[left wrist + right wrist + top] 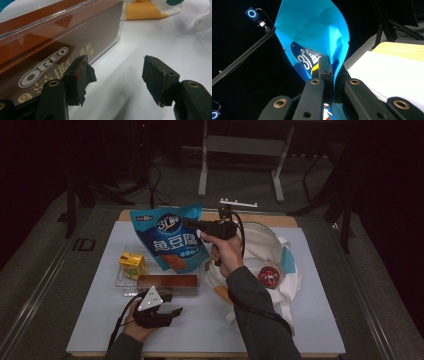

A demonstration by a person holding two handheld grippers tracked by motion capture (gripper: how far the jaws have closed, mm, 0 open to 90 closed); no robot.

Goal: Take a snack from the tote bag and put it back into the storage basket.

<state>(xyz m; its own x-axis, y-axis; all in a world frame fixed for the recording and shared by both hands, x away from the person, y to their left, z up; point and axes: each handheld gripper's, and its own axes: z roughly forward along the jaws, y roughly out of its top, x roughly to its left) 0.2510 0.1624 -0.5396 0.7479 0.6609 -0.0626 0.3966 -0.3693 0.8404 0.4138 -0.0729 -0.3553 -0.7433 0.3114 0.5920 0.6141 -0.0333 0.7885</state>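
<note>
Your right gripper (pixel 189 223) is clamped on the upper right edge of the blue snack bag (pixel 170 239), and you hold the bag lifted above the clear tray (pixel 121 279) that sits toward the left side of the white table mat (pixel 310 320). In the right gripper view the jaws are closed tight with the bag's thin film (pixel 317 32) pinched between them, the pouch hanging bent and twisted from that one edge.

Your left gripper (pixel 170 312) rests near the mat's near edge, just beside the tray's near wall, its jaws standing partly apart with nothing between them. In the left gripper view the brown Oreo box (pixel 50 52) lies behind the tray's clear wall, close to the jaw on the left of that view. A yellow carton (pixel 132 264) sits at the tray's left end, and a white drawstring bag (pixel 270 265) lies at the right half of the mat.

You appear to be in the carrying step: the pouch is out of the tray and in the air. Next you likely need to bring it over to the white bag, and your left gripper may have to hold that bag's mouth open. Keep the pinch firm, since slick film can slip.
</note>
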